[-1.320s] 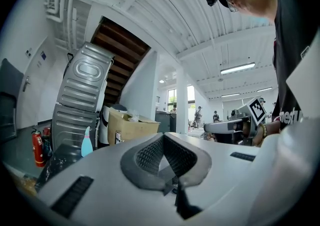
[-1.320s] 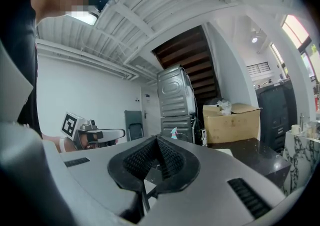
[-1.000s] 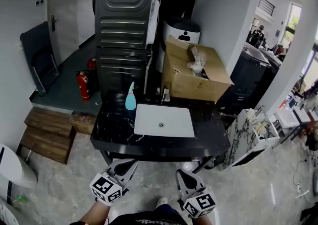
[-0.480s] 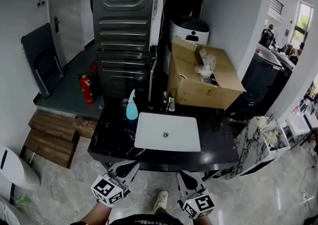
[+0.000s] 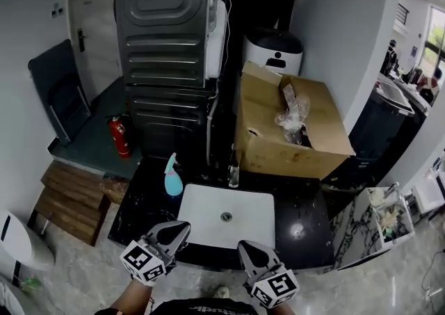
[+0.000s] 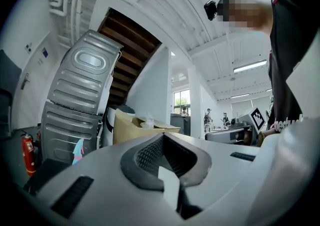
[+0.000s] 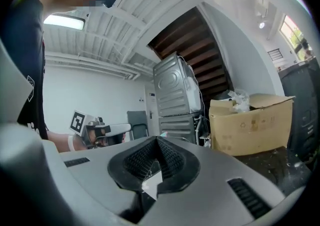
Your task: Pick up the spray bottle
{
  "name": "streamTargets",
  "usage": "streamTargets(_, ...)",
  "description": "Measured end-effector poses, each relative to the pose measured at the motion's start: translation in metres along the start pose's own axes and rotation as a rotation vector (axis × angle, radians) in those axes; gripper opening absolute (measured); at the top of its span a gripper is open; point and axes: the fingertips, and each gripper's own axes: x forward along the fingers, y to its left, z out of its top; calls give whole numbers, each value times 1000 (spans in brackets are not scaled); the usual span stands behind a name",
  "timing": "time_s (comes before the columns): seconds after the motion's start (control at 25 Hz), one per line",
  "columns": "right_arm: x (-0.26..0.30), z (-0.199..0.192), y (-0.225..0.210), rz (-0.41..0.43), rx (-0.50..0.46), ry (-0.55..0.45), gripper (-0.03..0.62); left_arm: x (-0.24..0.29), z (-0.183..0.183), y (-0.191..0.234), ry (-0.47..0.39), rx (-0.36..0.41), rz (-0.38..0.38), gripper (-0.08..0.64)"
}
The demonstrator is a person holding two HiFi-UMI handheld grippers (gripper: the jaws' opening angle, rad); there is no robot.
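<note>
Grey grippers point(image 5: 179, 227) point(image 5: 245, 246) closed, both empty

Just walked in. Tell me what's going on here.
A person stands at a black counter with a white sink, holding tongs in each hand. The left tongs and right tongs are both shut and empty, at the counter's near edge. The blue spray bottle stands untouched by the sink's far left corner, ahead of the left tongs.
</note>
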Motion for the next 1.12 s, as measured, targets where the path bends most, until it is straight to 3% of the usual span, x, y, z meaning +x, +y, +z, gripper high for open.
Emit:
streamTargets(0.2,21,6,-39,36,27,-12,37,33,3,19,0,23,54,15)
streamTargets(0.44,50,0,-50,43,76,-9,37,31,-6,59,41,7,137,15)
streamTargets(1.12,107,8,-32,-47,49,25,37,21,-12,144,23,-34,119,15)
